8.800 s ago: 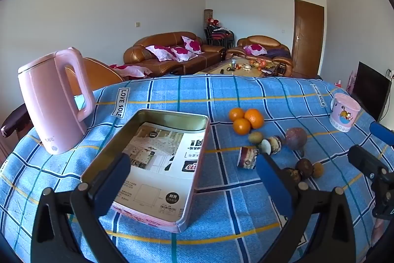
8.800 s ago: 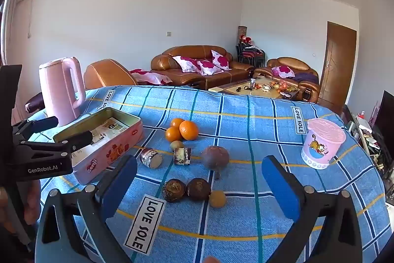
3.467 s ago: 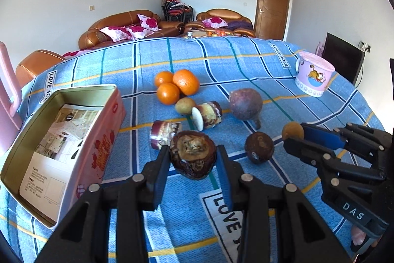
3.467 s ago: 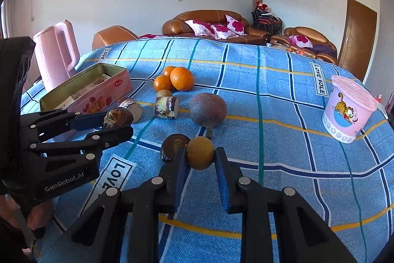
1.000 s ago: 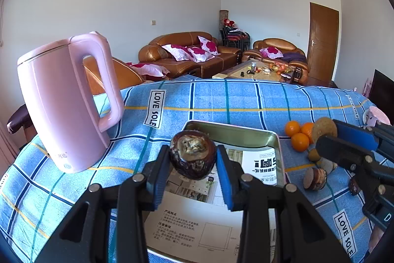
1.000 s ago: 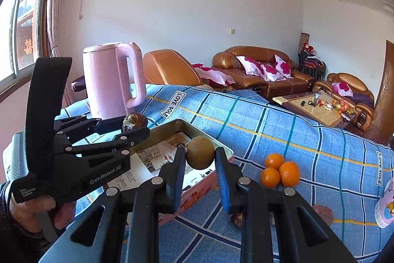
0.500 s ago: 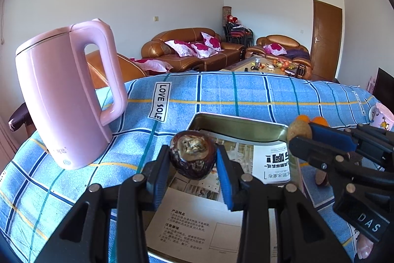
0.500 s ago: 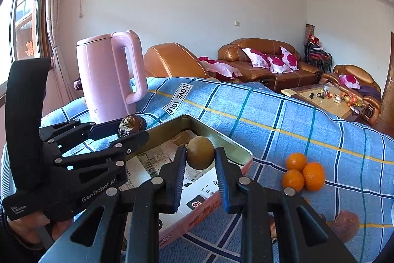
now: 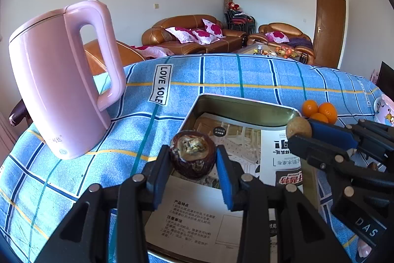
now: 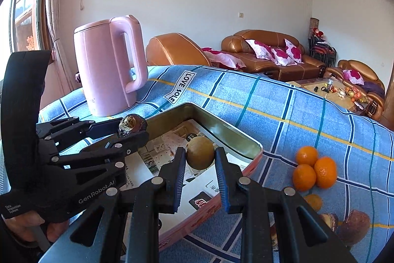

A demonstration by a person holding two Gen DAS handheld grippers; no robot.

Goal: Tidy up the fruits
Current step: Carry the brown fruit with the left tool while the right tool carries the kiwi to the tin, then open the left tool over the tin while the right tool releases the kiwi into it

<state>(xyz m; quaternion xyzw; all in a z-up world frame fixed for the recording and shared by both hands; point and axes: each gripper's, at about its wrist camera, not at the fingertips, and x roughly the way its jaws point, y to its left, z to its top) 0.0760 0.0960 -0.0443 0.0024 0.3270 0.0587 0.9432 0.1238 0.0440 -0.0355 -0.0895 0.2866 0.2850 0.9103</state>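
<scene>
The dark, wrinkled fruit with its cut top showing dried pulp sits clamped between the blue pads of the left gripper, held above the near left part of the open tin, whose floor is lined with printed paper. The round brown fruit is pinched the same way in the right gripper, hovering over the far right part of the tin, close to its far wall. Both grippers are narrowed onto their loads, and neither fruit touches the paper yet, as far as the views show. The step in hand looks like the drop-off: two fruits brought over the tin at once. The next move probably calls for lowering each until it rests on the lining, then easing the pads apart, with the two grippers kept apart so they do not knock together. Three oranges and some darker fruits lie on the blue checked tablecloth right of the tin; a pink kettle stands to its left.
</scene>
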